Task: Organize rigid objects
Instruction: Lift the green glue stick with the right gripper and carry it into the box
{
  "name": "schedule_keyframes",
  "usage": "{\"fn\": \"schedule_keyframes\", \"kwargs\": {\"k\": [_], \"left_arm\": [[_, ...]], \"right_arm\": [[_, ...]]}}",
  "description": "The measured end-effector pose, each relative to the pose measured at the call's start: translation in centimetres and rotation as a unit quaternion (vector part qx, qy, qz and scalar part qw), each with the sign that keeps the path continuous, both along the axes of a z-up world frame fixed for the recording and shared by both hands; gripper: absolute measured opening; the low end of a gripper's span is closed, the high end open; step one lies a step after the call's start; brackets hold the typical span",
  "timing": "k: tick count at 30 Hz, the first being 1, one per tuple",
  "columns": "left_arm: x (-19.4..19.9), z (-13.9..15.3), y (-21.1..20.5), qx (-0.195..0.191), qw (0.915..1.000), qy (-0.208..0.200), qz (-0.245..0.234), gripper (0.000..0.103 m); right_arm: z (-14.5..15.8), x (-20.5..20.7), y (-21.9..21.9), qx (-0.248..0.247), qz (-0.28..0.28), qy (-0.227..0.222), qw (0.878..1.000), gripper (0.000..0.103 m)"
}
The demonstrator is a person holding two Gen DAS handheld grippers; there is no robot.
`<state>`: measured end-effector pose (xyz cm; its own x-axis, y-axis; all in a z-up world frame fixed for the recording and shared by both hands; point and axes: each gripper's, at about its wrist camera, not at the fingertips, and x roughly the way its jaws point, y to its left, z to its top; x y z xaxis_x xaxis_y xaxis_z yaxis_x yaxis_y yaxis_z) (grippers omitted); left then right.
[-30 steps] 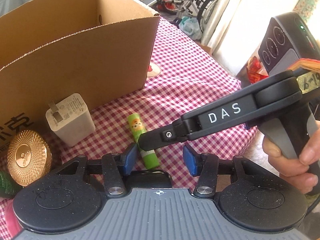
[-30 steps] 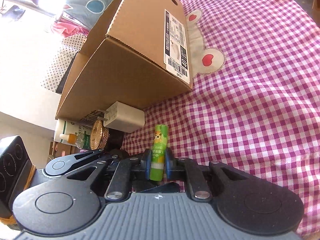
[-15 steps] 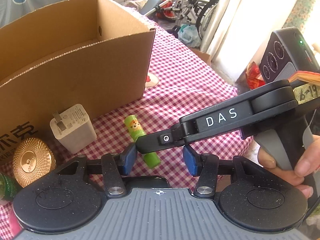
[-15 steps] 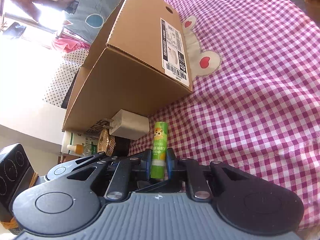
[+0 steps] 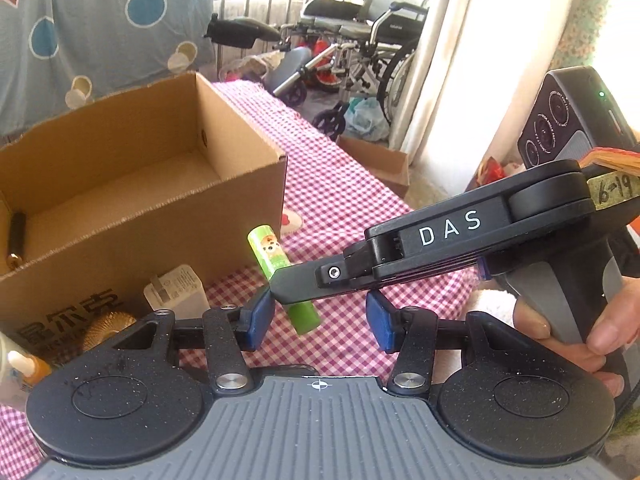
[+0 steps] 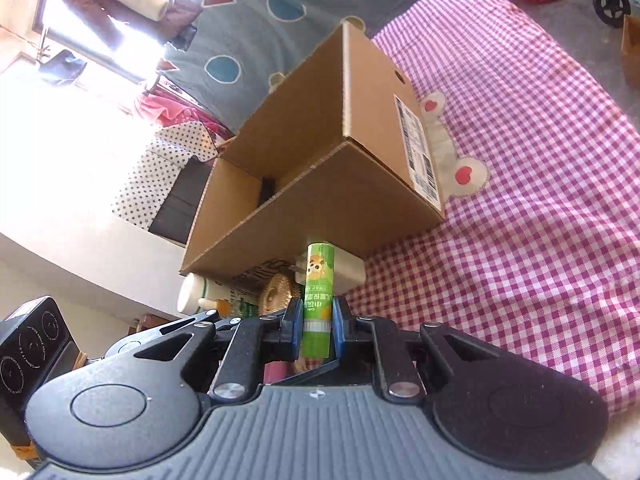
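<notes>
While aloft, right hand-held gripper (image 6: 316,326) downtilted

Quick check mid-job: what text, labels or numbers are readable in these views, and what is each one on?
"DAS": right claw, printed on its side.
"6-19": handwritten tape tag on that claw.
"尔克": cardboard box front; print below unreadable.
Green tube: Chinese print too blurred.
Shipping label with barcode: too small.
White charger: print too small.
</notes>
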<state>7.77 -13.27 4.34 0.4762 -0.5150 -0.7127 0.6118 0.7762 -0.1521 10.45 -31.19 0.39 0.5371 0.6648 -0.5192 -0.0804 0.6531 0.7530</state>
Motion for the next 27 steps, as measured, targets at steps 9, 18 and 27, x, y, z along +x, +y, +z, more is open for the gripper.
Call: {"fn": "schedule_keyframes", "kwargs": {"k": [9, 18, 27], "left_arm": [[0.8, 5.4, 3.1, -0.006, 0.9973, -0.066, 0.033, 0.050], [8.4, 7.3, 7.4, 0.009, 0.9958, -0.025, 0.087, 0.051], [18.0, 3.7, 11.3, 0.019, 0.9871, 0.100, 0.123, 0.051]], "right_arm": [[6.2, 3.2, 3.2, 0.009, 0.032, -0.070, 0.997, 0.017], [8.3, 13.8, 8.9, 0.030, 0.103, -0.035, 0.994, 0.017], [3.9, 25.1, 14.3, 0.021, 0.127, 0.083, 0.988, 0.017]]}}
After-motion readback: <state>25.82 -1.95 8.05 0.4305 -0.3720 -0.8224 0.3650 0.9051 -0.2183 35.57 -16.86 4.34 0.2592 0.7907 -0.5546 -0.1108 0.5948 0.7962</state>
